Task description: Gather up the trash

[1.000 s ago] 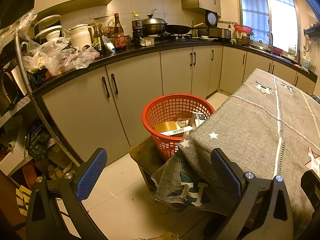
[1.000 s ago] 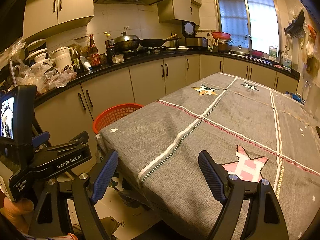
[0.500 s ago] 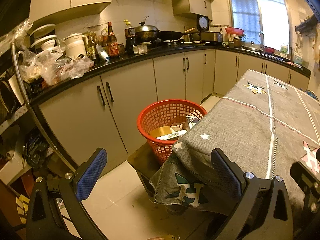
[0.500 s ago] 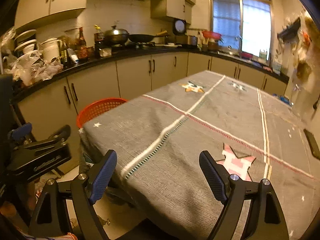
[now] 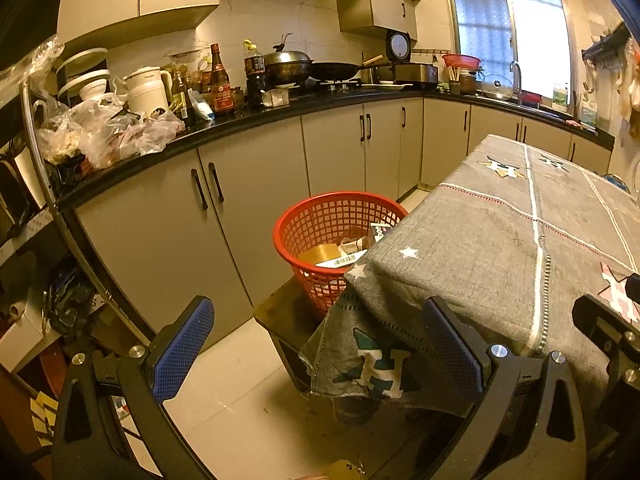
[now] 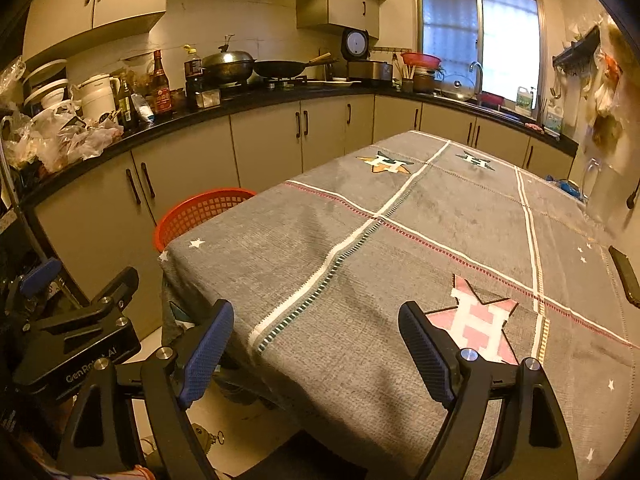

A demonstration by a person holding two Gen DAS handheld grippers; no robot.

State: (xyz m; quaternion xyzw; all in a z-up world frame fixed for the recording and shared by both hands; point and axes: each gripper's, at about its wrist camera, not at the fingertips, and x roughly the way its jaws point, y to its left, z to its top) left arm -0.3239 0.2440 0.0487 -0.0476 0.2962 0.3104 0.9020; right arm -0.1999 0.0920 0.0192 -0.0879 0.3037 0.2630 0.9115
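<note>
Tools first: the left tool stands wide with nothing between its pads, and the right tool is equally wide and empty above the grey cloth on the worktop. Compared with a second ago both views have tipped slightly, and the left tool sits lower at the right view's edge. The red basket stays on the floor beside the worktop corner, cardboard scraps inside.
</note>
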